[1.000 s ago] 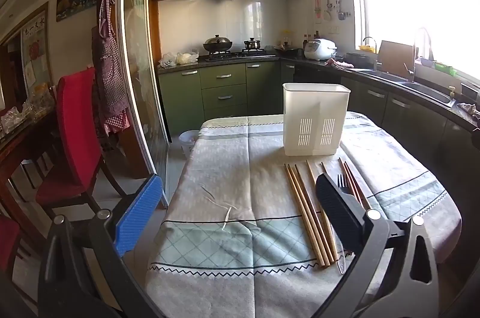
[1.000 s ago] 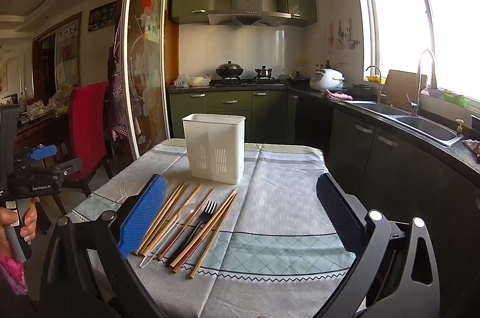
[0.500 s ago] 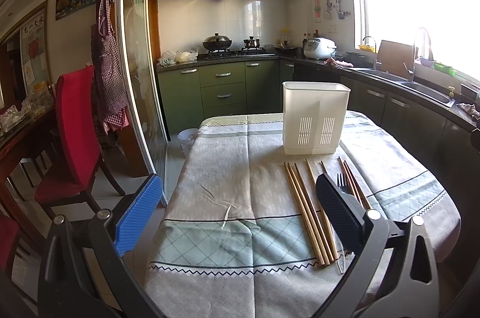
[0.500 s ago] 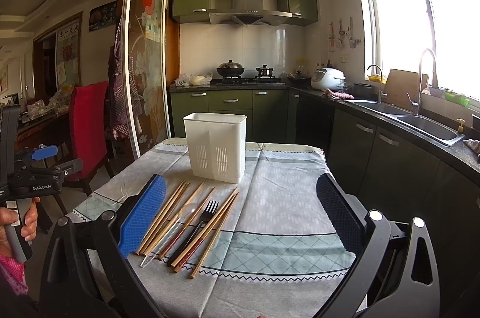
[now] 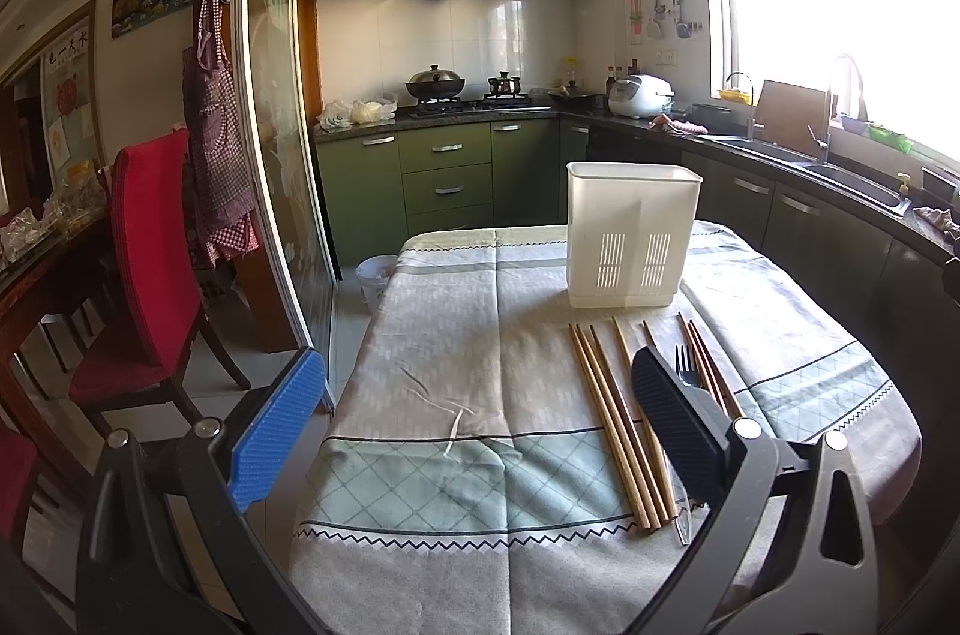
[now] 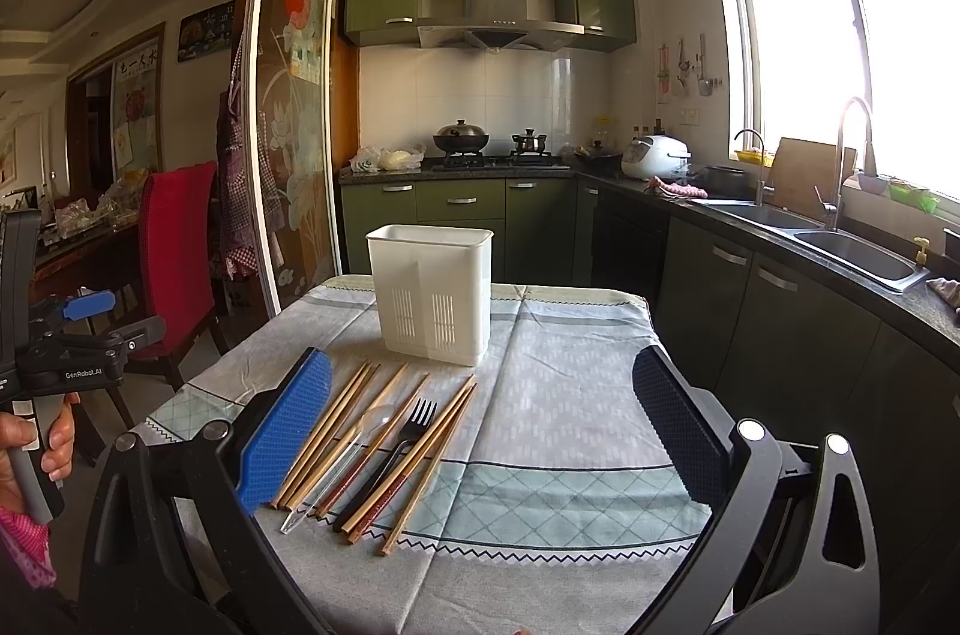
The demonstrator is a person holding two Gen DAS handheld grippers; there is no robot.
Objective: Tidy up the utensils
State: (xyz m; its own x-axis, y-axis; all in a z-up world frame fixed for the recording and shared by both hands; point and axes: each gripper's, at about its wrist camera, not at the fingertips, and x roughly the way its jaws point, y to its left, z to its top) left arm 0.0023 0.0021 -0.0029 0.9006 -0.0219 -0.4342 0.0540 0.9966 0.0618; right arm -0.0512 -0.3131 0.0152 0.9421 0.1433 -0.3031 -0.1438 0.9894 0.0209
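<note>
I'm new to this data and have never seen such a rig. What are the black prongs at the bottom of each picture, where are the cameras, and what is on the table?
There is no robot here. A person carries a hand-held gripper in each hand, and each one has a wide-angle camera looking forward along its two fingers. The prongs you see are those fingers, one with a blue pad and one with a black pad.

One picture looks out from the left hand-held gripper, the other from the right hand-held gripper. Both are open and hold nothing.

On the tablecloth stands a white utensil holder. In front of it lie wooden chopsticks, a black fork and a clear plastic spoon, side by side.

At the left edge of the right view, the person's left hand grips the other tool's handle.
</note>
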